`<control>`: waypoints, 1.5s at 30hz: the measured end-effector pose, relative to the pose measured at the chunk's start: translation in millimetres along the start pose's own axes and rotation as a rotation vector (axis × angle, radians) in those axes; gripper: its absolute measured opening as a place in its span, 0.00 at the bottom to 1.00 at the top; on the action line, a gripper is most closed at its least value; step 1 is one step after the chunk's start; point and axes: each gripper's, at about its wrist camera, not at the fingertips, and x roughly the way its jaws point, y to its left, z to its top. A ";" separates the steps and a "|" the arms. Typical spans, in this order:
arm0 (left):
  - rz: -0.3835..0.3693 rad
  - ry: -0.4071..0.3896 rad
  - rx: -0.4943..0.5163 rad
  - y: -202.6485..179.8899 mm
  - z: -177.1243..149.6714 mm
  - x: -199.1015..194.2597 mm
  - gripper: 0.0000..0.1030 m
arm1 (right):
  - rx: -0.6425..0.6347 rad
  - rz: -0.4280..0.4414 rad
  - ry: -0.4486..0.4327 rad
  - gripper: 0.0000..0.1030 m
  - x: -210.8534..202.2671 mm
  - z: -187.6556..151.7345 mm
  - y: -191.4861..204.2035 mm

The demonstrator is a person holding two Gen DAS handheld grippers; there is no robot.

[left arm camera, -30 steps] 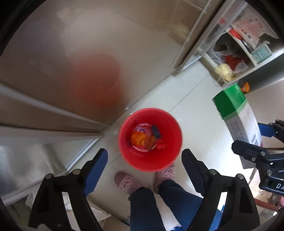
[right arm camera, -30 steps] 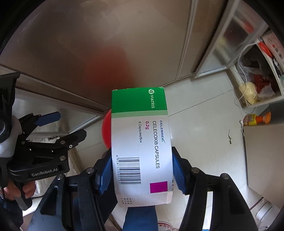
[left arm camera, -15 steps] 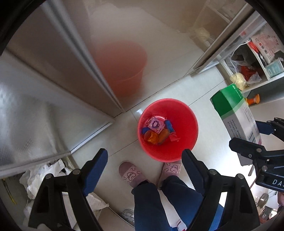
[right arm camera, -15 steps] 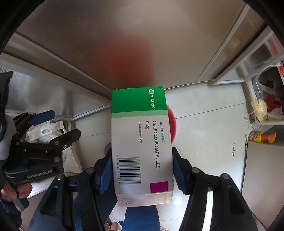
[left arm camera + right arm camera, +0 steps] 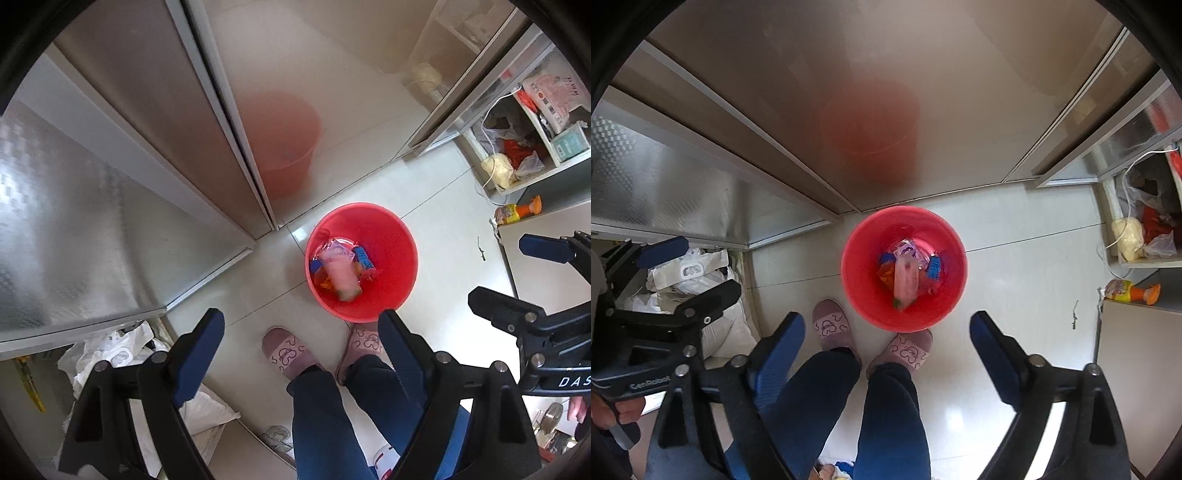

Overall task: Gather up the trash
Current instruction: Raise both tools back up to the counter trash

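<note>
right gripper [image 5: 888, 336]: blue padded fingers [image 5: 991, 341] spread wide and opening right now, nothing between them, touching nothing. Just floor, legs and the bucket showing through the gap.
left gripper [image 5: 301, 334]: also wide apart, empty, pads clear of everything. Black hinged arms with blue rubbery-looking pads.
round red plastic bucket [image 5: 857, 258]: sits on the floor right in front of the toes, centre of the right wrist view and a bit right of centre in the left one. Smooth, glossy, tapering walls.
trash in the bucket: a blurred pale pinkish long box [image 5: 906, 282] with a green end lies over a heap of crinkly wrappers [image 5: 934, 267] in blue, orange and pink. Too smeared to read anything on it.
pale glossy floor tiles [image 5: 1015, 266]: shiny, thin grout lines.
brushed metal cabinet doors [image 5: 812, 92]: matte sheen, with a fuzzy red reflection of the bucket in the upper middle.
person: dark blue trousers [image 5: 886, 417], mauve fuzzy slippers [image 5: 833, 328] with heart outlines, bottom centre.
orange plastic bottle [image 5: 1132, 290]: lying on its side at the right edge, near the open shelf.
white crumpled plastic bags [image 5: 687, 273]: left side, under the metal doors.
</note>
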 end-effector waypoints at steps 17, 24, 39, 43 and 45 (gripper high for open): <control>0.030 -0.153 -0.037 1.2 8.5 -188.0 0.82 | -0.041 -0.142 -0.169 0.93 -168.3 13.2 29.3; 0.012 -0.254 -0.123 11.0 20.9 -257.2 0.82 | -0.079 -0.135 -0.302 0.96 -235.9 31.8 48.4; 0.146 -0.426 -0.271 94.7 42.2 -353.7 0.84 | -0.239 -0.074 -0.417 0.99 -291.7 98.3 123.6; 0.189 -0.427 -0.303 140.4 38.8 -363.6 0.84 | -0.289 -0.060 -0.429 0.99 -294.9 127.3 161.7; 0.213 -0.433 -0.316 165.4 36.8 -368.4 0.84 | -0.316 -0.052 -0.432 0.99 -294.2 143.5 185.5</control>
